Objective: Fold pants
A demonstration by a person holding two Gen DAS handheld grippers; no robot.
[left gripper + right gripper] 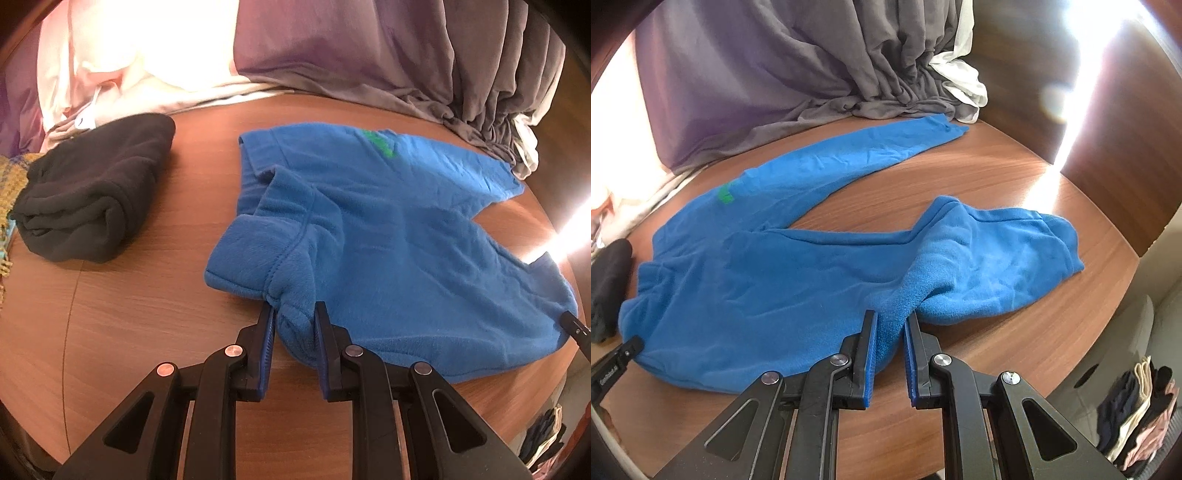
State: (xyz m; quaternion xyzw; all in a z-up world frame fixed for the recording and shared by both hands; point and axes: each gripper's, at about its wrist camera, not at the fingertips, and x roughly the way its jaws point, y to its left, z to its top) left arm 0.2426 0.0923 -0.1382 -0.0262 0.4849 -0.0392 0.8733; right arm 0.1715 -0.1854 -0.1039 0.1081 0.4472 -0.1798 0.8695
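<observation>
Both grippers pinch the blue pants on the table — left gripper at the waist, right gripper on a leg (bunched up).

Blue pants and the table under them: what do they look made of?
Blue pants: probably fleece, matte with a fuzzy nap and soft, thick folds. Table: wood or wood-look laminate, smooth with a slight sheen, straight brown grain lines; which one cannot be told.

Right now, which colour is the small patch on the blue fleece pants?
Green, on the blue fleece pants; it shows best in the right wrist view.
</observation>
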